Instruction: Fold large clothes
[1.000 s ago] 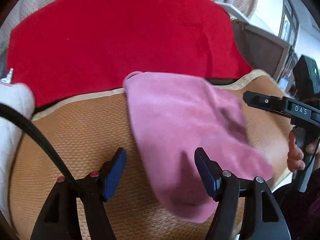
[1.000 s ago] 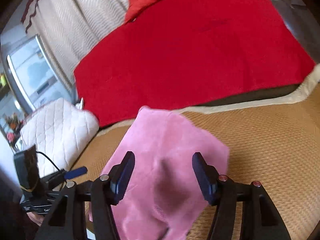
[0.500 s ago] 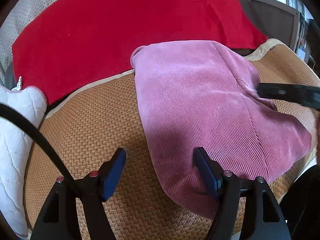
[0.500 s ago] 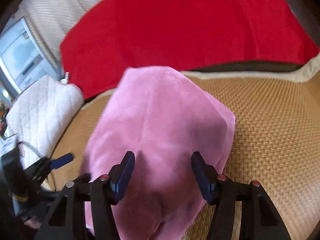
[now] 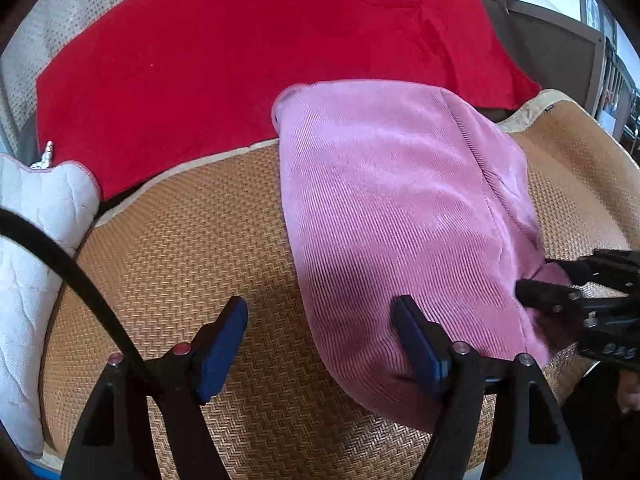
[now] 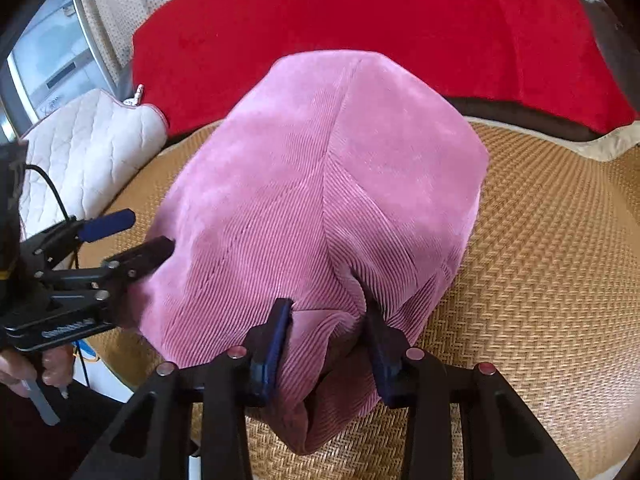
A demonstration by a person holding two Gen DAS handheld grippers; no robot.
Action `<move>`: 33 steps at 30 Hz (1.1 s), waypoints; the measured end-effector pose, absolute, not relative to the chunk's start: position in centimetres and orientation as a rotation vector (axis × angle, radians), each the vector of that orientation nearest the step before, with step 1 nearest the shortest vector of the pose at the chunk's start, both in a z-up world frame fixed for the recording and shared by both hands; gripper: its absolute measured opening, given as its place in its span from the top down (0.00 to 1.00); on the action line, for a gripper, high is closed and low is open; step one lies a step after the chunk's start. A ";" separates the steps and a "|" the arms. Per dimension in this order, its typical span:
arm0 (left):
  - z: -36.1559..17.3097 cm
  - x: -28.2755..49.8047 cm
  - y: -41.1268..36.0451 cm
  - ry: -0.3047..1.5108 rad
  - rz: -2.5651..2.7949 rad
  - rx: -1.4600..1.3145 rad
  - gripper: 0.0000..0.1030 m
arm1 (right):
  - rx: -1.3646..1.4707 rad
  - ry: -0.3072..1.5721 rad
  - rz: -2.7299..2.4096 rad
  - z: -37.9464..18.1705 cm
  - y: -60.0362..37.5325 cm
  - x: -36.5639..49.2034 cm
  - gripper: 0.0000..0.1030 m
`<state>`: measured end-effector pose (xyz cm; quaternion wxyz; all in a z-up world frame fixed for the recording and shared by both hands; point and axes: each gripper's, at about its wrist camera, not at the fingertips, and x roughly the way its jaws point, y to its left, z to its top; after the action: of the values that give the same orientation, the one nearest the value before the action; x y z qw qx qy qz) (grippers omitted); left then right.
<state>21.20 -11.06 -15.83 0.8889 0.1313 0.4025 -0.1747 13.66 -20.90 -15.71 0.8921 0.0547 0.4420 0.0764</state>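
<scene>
Between the closing jaws of the right gripper [image 6: 326, 334] sits the near edge of one pink corduroy garment [image 6: 320, 200], a bunch of cloth already touching both pads. It lies folded and ribbed on one woven mat [image 6: 540, 280]. One left gripper [image 5: 320, 344] stands wide and opening, straddling the garment's left edge. Beyond lie one red blanket [image 5: 240, 48] and one white quilted cushion [image 5: 36, 216].

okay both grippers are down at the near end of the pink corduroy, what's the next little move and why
Probably let the right gripper finish closing: a bunch of pink corduroy already sits between its pads. The left gripper stands open over the garment's near left edge, gripping nothing, so it should pinch next.
</scene>
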 end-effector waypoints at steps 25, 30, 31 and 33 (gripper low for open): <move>-1.9 6.2 -9.7 0.473 -0.052 0.287 0.11 | 0.049 0.662 -0.011 -0.5 -21.1 0.3 0.35; 0.9 3.5 -9.5 0.409 0.000 0.306 0.11 | 0.025 0.605 0.001 2.3 -19.9 -2.7 0.32; 1.5 2.9 -9.3 0.392 0.002 0.305 0.11 | 0.019 0.593 0.006 2.8 -19.6 -3.1 0.31; 2.7 1.8 -9.0 0.369 0.003 0.295 0.11 | 0.003 0.569 0.003 3.6 -19.0 -4.1 0.31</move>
<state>1.84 -8.96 2.69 0.9722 0.1461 0.1828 0.0016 -4.09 -19.05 3.63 0.9598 0.0017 0.2808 0.0013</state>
